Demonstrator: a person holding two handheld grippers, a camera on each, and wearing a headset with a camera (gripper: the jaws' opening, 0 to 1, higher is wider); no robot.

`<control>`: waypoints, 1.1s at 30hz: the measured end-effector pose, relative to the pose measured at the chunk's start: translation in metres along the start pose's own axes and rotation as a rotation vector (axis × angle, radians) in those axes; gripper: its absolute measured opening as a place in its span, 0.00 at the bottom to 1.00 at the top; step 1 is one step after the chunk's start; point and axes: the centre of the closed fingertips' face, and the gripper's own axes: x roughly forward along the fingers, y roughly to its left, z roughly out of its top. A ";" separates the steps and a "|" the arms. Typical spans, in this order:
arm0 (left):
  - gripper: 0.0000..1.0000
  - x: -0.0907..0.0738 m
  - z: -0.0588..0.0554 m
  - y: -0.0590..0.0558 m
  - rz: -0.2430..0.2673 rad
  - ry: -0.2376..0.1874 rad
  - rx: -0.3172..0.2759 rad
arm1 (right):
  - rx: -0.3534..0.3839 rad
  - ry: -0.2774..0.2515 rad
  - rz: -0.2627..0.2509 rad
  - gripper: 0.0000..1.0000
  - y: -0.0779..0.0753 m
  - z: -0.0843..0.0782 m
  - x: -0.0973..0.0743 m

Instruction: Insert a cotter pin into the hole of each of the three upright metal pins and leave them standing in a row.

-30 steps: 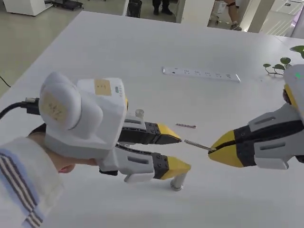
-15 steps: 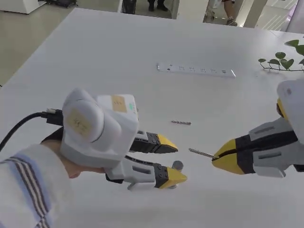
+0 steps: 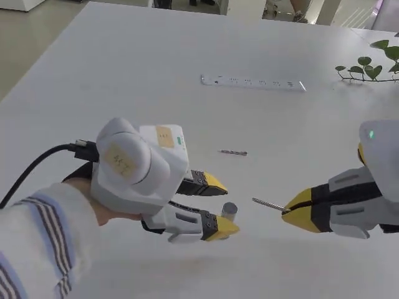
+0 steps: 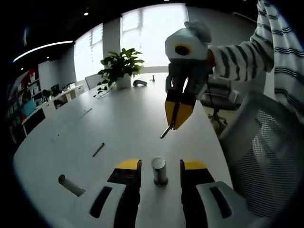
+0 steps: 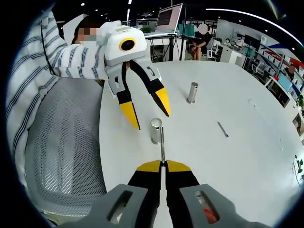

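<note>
Head view: saw the left gripper (image 3: 226,207) spread either side of a short upright silver metal pin (image 3: 229,210) on the white table (image 3: 156,75), the right gripper (image 3: 288,215) pinching a thin grey cotter pin (image 3: 267,204), tip near it. Left gripper view: noted gaps between both jaws and metal pin (nothing clamped yet). Right gripper view: found the cotter pin aimed at its top. Judged an insertion in hand; next, needed the metal pin steadied and its hole found
</note>
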 end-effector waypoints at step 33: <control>0.11 0.010 -0.010 -0.001 -0.015 0.053 0.012 | -0.091 0.070 0.008 0.00 0.003 -0.005 0.024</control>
